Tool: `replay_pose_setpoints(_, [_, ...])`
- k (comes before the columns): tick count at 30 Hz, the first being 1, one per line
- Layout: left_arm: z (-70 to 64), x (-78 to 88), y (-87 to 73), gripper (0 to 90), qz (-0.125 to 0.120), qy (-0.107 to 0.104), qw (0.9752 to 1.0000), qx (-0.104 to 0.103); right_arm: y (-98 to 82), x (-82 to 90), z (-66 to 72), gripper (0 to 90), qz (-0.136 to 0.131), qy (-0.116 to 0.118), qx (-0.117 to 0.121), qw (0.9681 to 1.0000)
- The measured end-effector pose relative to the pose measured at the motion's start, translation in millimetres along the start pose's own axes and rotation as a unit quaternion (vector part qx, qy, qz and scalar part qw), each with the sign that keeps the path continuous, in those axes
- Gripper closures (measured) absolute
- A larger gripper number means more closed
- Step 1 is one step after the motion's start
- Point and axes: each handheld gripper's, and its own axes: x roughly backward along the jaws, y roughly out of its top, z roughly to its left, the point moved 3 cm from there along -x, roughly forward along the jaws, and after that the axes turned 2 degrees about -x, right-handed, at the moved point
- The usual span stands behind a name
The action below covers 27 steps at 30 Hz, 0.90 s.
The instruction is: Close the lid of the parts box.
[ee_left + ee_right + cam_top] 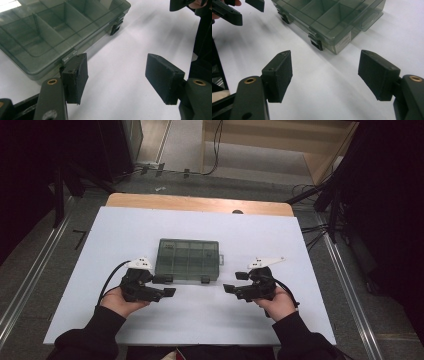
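A grey floor with metal rails surrounds a white table; its wooden edge lies at 12 o'clock. A smoky transparent compartment box sits lid closed at table centre. The high view shows both hands; the gripper views resolve the box dividers and two black front latches. The left gripper, at 8 o'clock of the box, is released, one pad just beside a latch. The right gripper, at 4 o'clock, is released over bare table. Cables trail at 2 o'clock.

Box: organizer box on table, lid shut, between and beyond both grippers' fingers.
Left fingers: one beside box's near latch.
Right fingers: apart from box.
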Motion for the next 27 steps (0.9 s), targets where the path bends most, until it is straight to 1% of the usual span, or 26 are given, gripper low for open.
replay_pose_setpoints(2, [-0.6, 0.7, -1.4, 35.2, 0.002, 0.003, 1.0, -0.001, -3.1, 1.9, 0.4, 25.4, 0.004, 0.005, 0.001, 1.0])
replay_pose_setpoints(3, [-1.2, 1.3, -2.0, 35.2, 0.005, 0.004, 1.0, -0.002, -4.6, 2.5, 0.3, 25.4, 0.004, 0.005, 0.004, 1.0])
replay_pose_setpoints(5, [-2.9, 1.7, -2.7, 35.2, 0.003, 0.005, 1.0, -0.004, -7.4, 3.8, -0.2, 25.4, 0.008, 0.004, 0.004, 1.0])
replay_pose_setpoints(8, [-4.1, 3.4, -4.7, 35.1, 0.007, 0.005, 0.9999, -0.007, -11.5, 7.3, -1.7, 25.4, 0.009, 0.001, 0.0, 1.0])
replay_pose_setpoints(11, [-4.1, 5.0, -7.5, 34.5, 0.008, 0.004, 0.9999, -0.006, -15.3, 10.6, -3.2, 25.4, 0.009, 0.0, -0.006, 0.9999])
replay_pose_setpoints(13, [-3.9, 6.3, -9.1, 34.5, 0.009, 0.003, 0.9999, -0.004, -18.1, 13.1, -4.7, 25.4, 0.009, -0.002, -0.006, 0.9999])
replay_pose_setpoints(15, [-3.9, 7.0, -10.6, 34.5, 0.006, 0.001, 1.0, -0.002, -21.0, 15.5, -5.9, 25.4, 0.009, -0.005, -0.009, 0.9999])
replay_pose_setpoints(20, [-4.8, 9.4, -14.4, 34.5, 0.009, -0.001, 1.0, -0.003, -27.2, 21.9, -9.0, 25.4, 0.004, -0.007, -0.018, 0.9998])
replay_pose_setpoints(24, [-4.2, 12.4, -17.2, 34.5, 0.008, 0.0, 1.0, -0.003, -32.2, 23.8, -11.0, 25.4, 0.005, -0.01, -0.015, 0.9998])
replay_pose_setpoints(27, [-3.0, 15.2, -19.9, 34.5, 0.008, 0.002, 1.0, 0.001, -35.9, 25.5, -11.9, 25.4, 0.007, -0.014, -0.006, 0.9999])
